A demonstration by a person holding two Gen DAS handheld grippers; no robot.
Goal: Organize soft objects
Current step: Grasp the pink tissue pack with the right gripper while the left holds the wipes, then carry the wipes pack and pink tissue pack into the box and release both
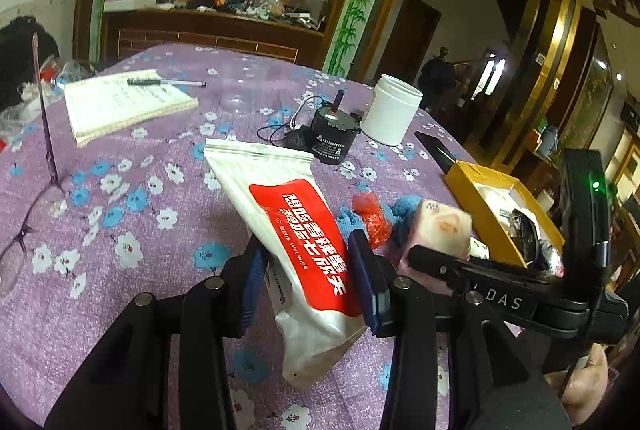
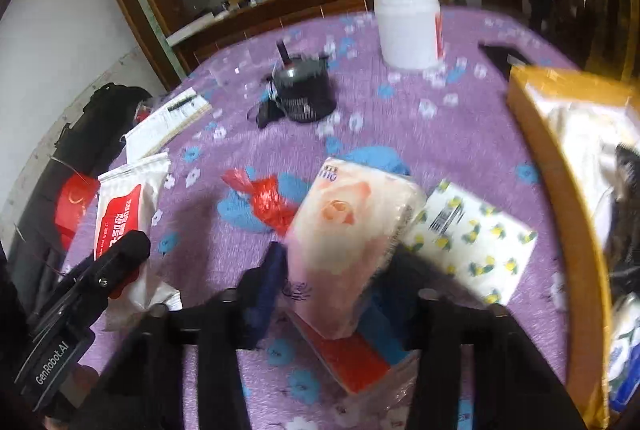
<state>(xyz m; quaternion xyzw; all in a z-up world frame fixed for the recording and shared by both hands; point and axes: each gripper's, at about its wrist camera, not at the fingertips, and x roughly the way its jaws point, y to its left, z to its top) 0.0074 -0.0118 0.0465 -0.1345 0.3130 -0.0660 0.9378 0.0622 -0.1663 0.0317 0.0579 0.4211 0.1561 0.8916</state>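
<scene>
My left gripper (image 1: 308,282) clamps the wipes pack (image 1: 296,230) while my right gripper (image 2: 332,294) grips the tissue pack (image 2: 348,238), both above the tabletop (image 1: 160,213).

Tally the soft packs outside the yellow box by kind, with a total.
Wet wipe packs: 1, held in the left gripper – wipes
Tissue packs: 3 – pink pack in the right gripper, lemon pack, red-topped pack
Total: 4
</scene>
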